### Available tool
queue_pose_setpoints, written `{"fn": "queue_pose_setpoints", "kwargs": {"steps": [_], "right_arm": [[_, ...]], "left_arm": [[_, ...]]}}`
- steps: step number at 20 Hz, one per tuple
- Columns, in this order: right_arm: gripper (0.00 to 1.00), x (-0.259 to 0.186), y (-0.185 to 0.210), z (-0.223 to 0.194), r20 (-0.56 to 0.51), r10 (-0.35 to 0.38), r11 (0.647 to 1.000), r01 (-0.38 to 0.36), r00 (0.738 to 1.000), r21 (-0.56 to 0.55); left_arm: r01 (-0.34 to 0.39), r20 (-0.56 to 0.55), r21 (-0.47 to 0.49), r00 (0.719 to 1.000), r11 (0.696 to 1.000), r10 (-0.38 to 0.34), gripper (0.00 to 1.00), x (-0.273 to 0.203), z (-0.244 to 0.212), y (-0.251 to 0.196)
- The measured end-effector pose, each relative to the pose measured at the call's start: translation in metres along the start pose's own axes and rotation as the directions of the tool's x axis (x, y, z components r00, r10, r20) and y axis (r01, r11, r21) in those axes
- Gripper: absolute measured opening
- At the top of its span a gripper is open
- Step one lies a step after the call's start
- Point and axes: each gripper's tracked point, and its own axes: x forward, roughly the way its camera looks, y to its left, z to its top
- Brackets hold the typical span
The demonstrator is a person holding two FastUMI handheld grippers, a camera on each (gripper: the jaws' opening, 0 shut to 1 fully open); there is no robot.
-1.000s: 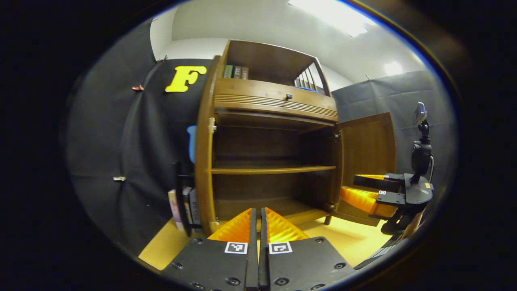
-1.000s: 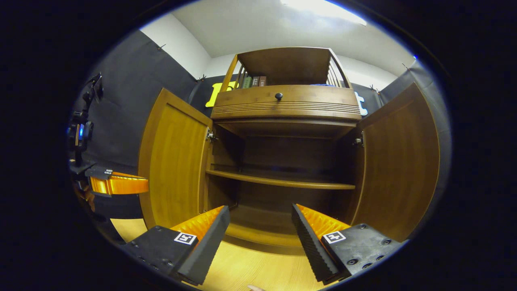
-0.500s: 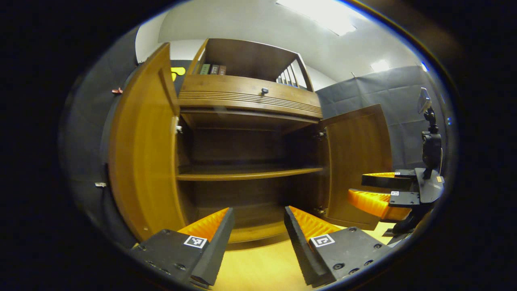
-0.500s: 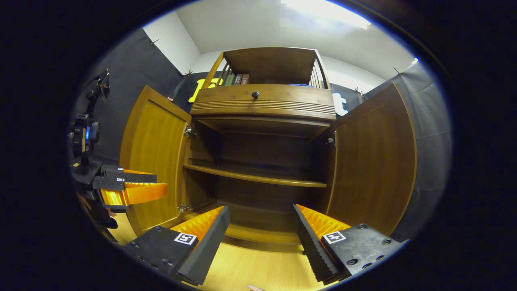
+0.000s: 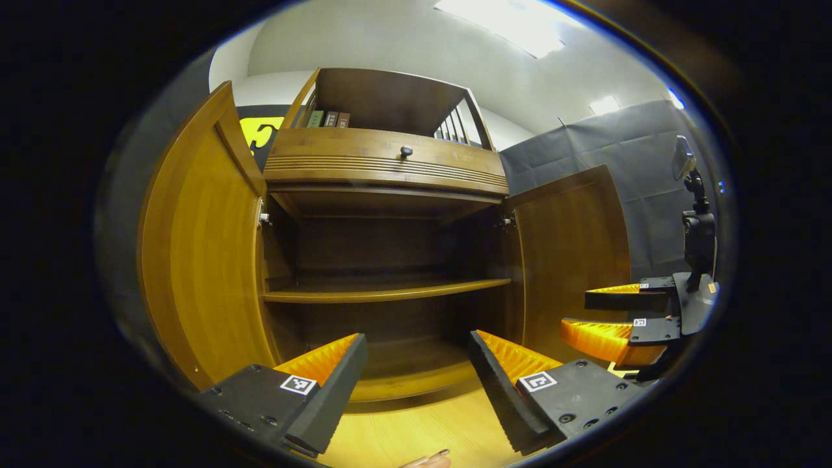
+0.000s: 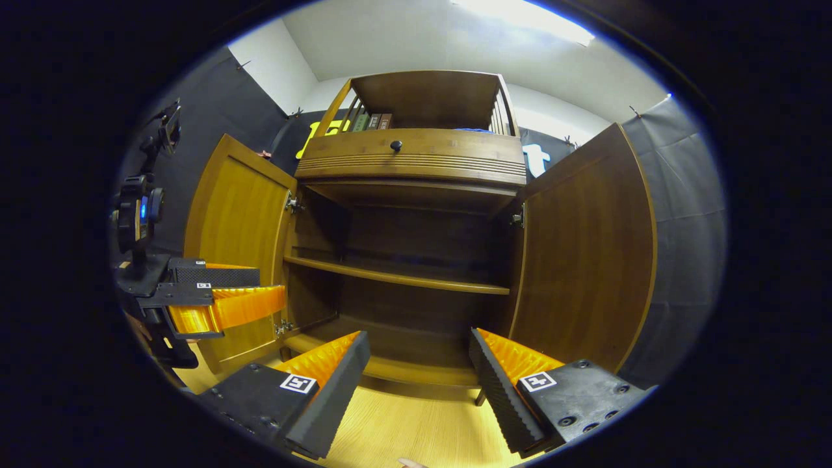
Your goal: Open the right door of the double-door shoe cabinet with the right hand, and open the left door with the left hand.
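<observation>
Presently, the shoe cabinet stands on the pale wood floor with both doors swung wide. In the left gripper view, the left door hangs open on its hinges at the cabinet's left side, and the right door stands open opposite. The left tongs are released, jaws spread apart and holding nothing, well short of the cabinet's lower compartment. The right tongs show farther off, just before the right door, clear of it. In the right gripper view, the right tongs are likewise released and grasp nothing, facing the open interior; the left tongs appear in front of the left door. One inner shelf spans the compartment. A drawer with a dark knob sits above, with books on top.
</observation>
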Motion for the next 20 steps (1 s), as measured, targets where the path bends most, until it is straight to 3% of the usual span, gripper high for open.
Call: {"fn": "queue_pose_setpoints", "kwargs": {"steps": [20], "right_arm": [[0.97, -0.002, 0.011, 0.007, 0.030, 0.047, 0.999, -0.047, 0.998, -0.006]], "left_arm": [[-0.007, -0.020, -0.025, 1.000, 1.000, 0.007, 0.98, 0.000, -0.006, -0.001]]}}
